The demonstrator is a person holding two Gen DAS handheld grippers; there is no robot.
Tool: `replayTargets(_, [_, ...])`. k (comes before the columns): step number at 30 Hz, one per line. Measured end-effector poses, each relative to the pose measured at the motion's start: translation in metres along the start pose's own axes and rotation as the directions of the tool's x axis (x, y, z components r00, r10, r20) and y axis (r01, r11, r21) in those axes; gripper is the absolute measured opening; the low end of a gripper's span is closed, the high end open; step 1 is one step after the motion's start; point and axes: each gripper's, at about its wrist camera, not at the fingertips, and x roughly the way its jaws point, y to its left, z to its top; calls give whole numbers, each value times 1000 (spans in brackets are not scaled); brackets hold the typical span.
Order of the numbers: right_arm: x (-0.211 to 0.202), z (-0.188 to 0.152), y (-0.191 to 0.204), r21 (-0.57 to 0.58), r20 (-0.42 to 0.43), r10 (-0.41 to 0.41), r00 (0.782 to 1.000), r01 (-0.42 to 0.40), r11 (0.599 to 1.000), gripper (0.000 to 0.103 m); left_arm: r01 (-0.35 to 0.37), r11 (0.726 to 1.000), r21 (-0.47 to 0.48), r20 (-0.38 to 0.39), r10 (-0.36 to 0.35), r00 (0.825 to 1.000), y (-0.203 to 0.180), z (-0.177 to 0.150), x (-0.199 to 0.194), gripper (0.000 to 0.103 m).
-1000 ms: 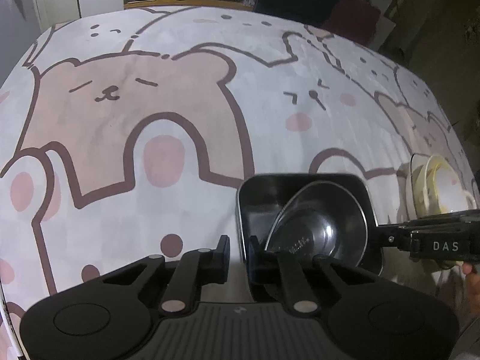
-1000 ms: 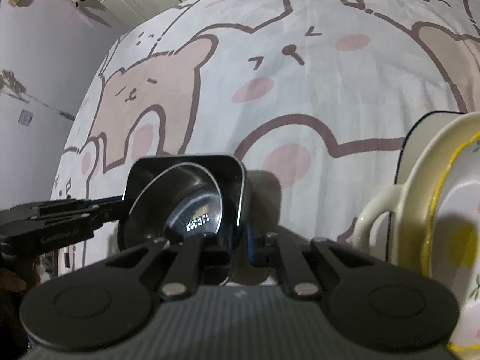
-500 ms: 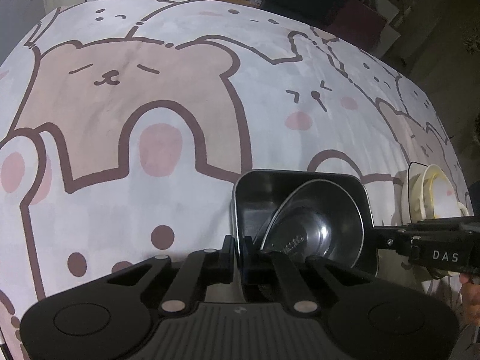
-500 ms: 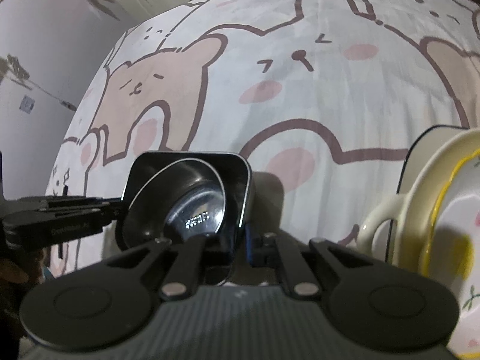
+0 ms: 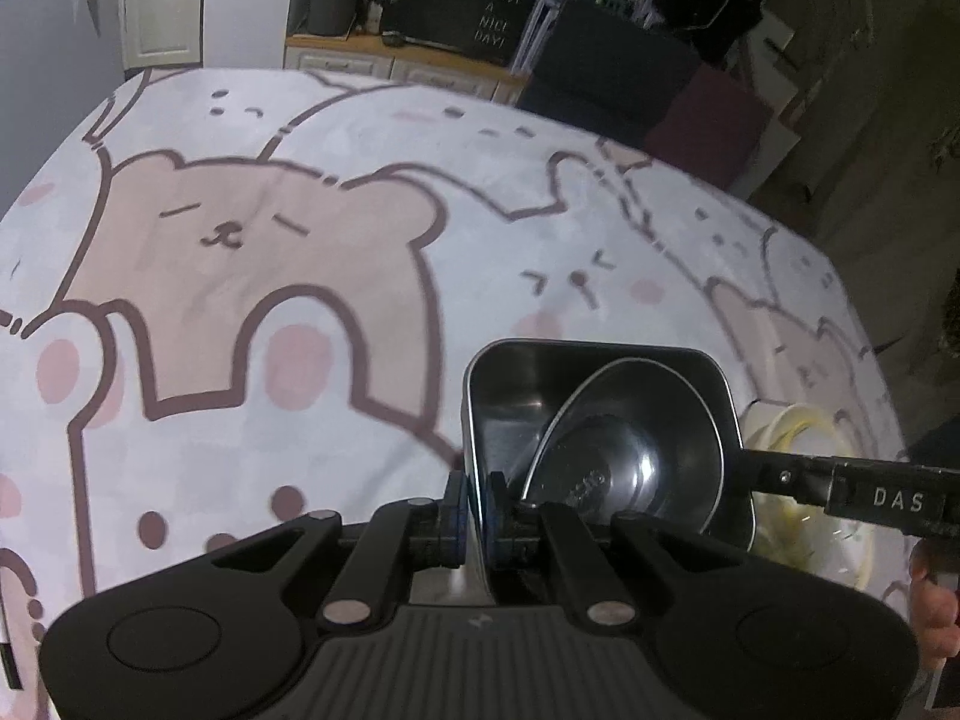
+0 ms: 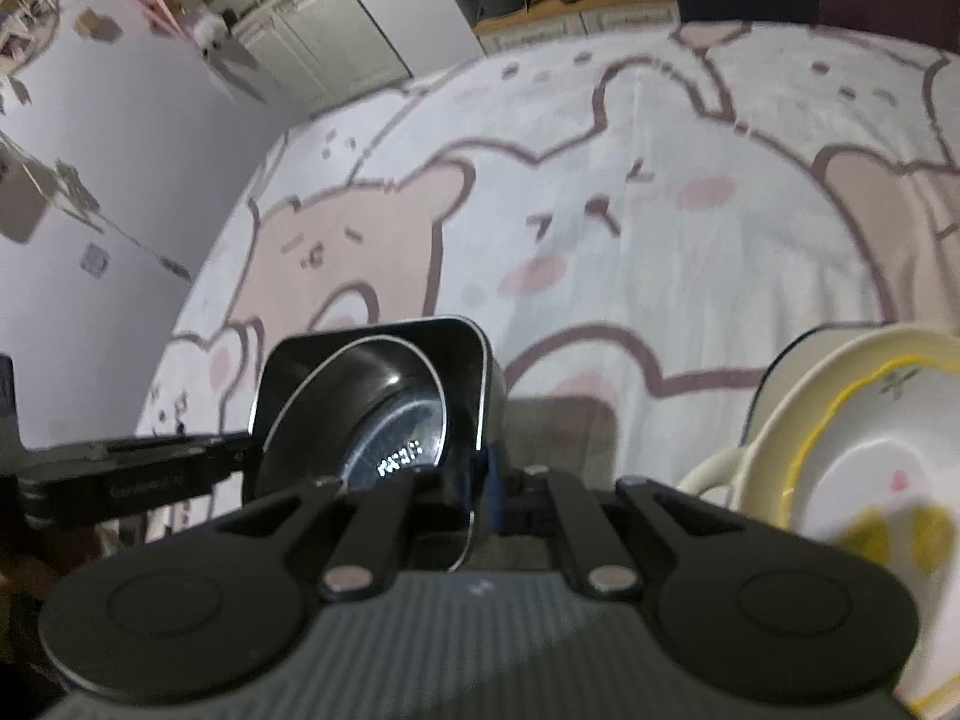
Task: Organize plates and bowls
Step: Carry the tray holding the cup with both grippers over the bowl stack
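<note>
A square steel dish (image 5: 516, 384) holds a round steel bowl (image 5: 636, 456) tilted inside it. My left gripper (image 5: 474, 501) is shut on the dish's near left wall. My right gripper (image 6: 480, 489) is shut on the opposite wall of the same dish (image 6: 462, 342); the round bowl (image 6: 372, 414) shows inside. The dish is held above the bear-print cloth (image 5: 240, 240). The right gripper's arm (image 5: 852, 489) shows in the left wrist view, and the left gripper's arm (image 6: 132, 474) shows in the right wrist view.
A cream plate with a yellow rim (image 6: 840, 480) sits stacked on a handled cream dish (image 6: 714, 474) and a dark-rimmed plate at the right; the stack also shows in the left wrist view (image 5: 798, 432). Cabinets, a counter and dark chairs stand beyond the table's far edge.
Both grippers have closed onto the square dish's walls and lifted it with the bowl inside; the cloth sits farther below and more of the room shows.
</note>
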Motion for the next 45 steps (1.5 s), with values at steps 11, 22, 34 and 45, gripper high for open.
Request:
replayTargets(11, [-77,-1,-32,-7,98,-22,995,22,1000,6,38,998,43,42,-39,998,-71,-3,-13,6])
replayTargets(22, [-134,-18,-80,39,153,-75,985,70,997,5,113,990,88,40,-117,992,-138,-10,0,7])
replayTargets(34, [-153,-37,-137,116,144,-159,977,143,983,5,146,979,144,-48,-140,989,-194,-20,40,8])
replayTargets(45, [-141,-39,-161,125,86,-199,976,188,974,5,145,977,153,-97,-131,987,-209,-19,64,8])
